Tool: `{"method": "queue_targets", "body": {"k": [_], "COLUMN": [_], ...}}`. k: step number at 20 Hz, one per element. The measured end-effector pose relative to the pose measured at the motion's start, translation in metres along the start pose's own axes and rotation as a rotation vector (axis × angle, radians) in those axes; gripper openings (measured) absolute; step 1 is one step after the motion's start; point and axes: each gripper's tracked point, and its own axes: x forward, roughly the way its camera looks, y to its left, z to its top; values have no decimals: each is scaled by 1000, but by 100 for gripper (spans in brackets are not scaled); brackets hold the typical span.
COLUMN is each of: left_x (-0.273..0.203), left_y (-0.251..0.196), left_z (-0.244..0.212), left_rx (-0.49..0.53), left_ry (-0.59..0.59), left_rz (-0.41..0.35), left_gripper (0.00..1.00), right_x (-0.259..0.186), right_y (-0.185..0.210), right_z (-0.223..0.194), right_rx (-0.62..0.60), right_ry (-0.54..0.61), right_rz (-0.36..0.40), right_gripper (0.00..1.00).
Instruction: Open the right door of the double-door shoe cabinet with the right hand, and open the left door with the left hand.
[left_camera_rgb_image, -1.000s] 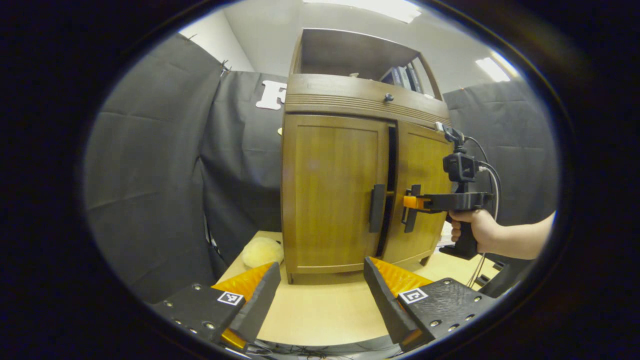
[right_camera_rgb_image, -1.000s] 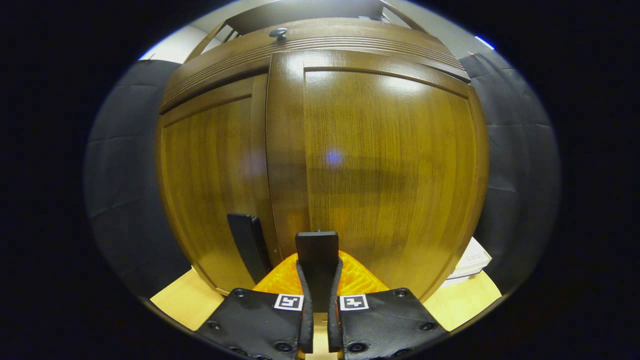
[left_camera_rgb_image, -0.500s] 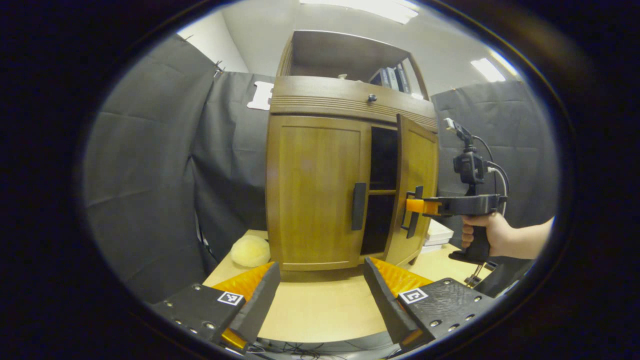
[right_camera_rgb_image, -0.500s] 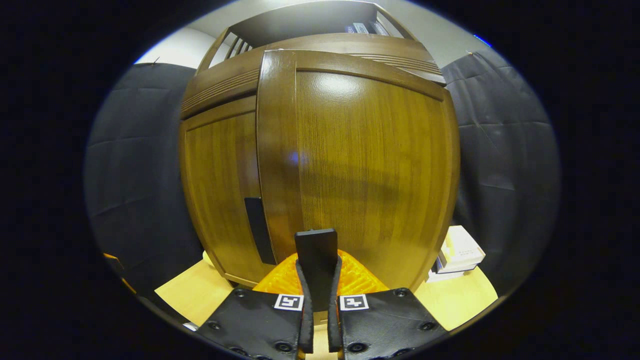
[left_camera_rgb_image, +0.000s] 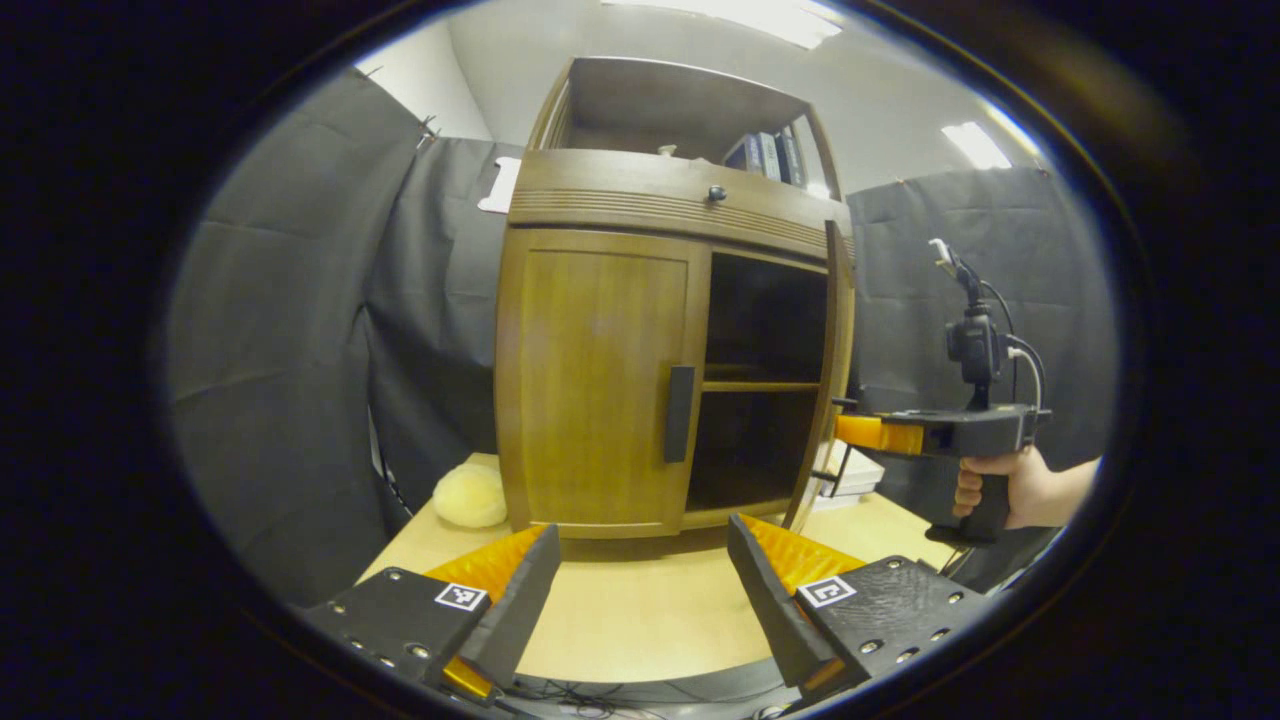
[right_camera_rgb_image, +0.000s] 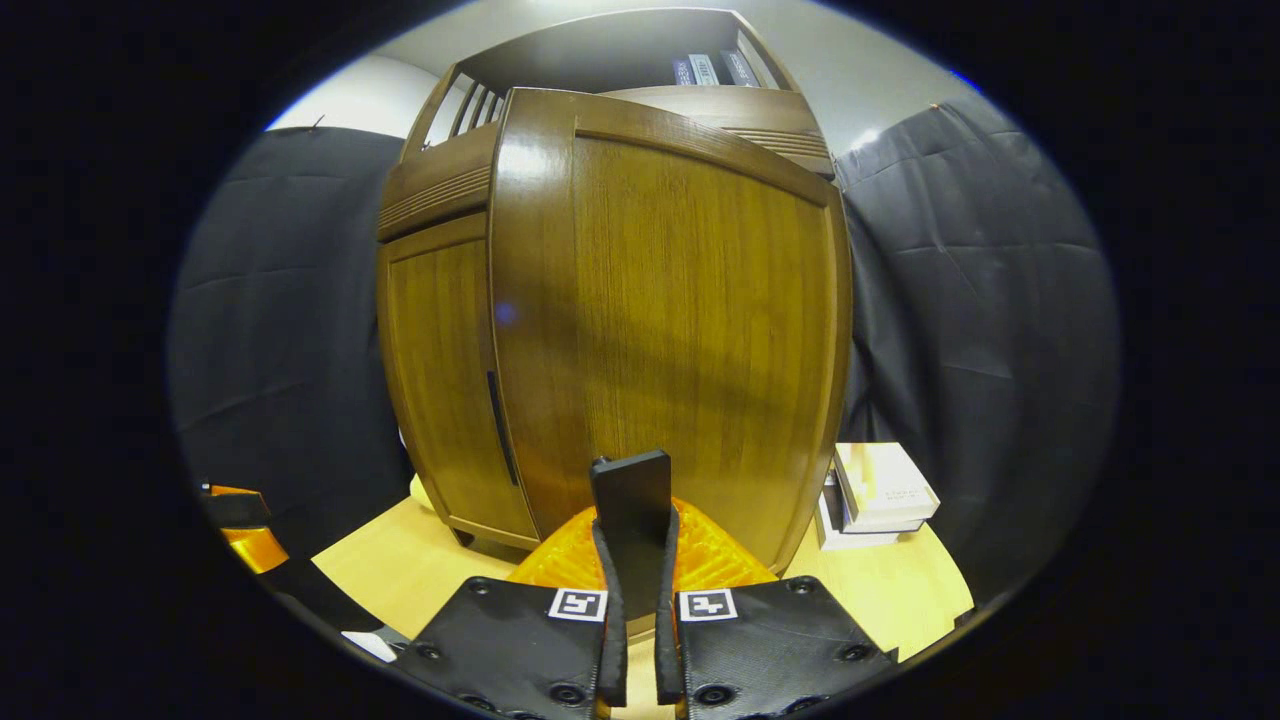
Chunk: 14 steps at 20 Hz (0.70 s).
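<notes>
The wooden shoe cabinet (left_camera_rgb_image: 600, 200) stands on a pale table. Its left door (left_camera_rgb_image: 600, 385) is closed, its dark handle (left_camera_rgb_image: 680, 413) free. The right door (left_camera_rgb_image: 832, 370) stands swung out, nearly edge-on, baring a dark interior with a shelf (left_camera_rgb_image: 760, 385). In the right gripper view that door (right_camera_rgb_image: 690, 320) looms close, and my right gripper (right_camera_rgb_image: 636, 535) is shut on its black handle (right_camera_rgb_image: 630, 485). My left gripper (left_camera_rgb_image: 640, 570) hangs open over the table, well short of the left door. The right gripper (left_camera_rgb_image: 848, 430) and the hand holding it appear at the door's edge.
A yellow plush ball (left_camera_rgb_image: 470, 497) lies left of the cabinet's base. A stack of boxes (right_camera_rgb_image: 880, 490) sits on the table (left_camera_rgb_image: 640, 620) to the right, behind the open door. Books (left_camera_rgb_image: 765, 152) stand on the top shelf. Black cloth walls surround the booth.
The right door has swung from barely ajar to wide open, pulled by my right gripper, which moved right and outward. My left gripper stayed open and shifted slightly.
</notes>
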Motion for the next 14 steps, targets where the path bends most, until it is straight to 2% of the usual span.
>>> {"method": "queue_targets", "body": {"k": [3, 5, 7, 9, 10, 14], "left_x": [1, 10, 15, 17, 18, 20], "left_y": [15, 11, 9, 10, 12, 15], "left_z": [6, 9, 12, 17, 19, 25], "left_rx": [-14, -10, -2, 22, 35, 54], "left_ry": [19, 1, -11, -21, -26, -42], "left_rz": [62, 104, 128, 141, 155, 208], "left_gripper": [99, 99, 98, 98, 98, 98], "right_x": [-13, -22, -30, -38, -40, -53], "right_y": [-11, -21, -26, -36, -40, -63], "right_z": [1, -2, -6, -8, -10, -11], "right_rx": [-4, 1, -18, -23, -17, -34], "right_ry": [9, 18, 16, 19, 22, 20], "right_rz": [68, 107, 126, 148, 161, 210], "right_gripper": [14, 12, 10, 14, 12, 14]}}
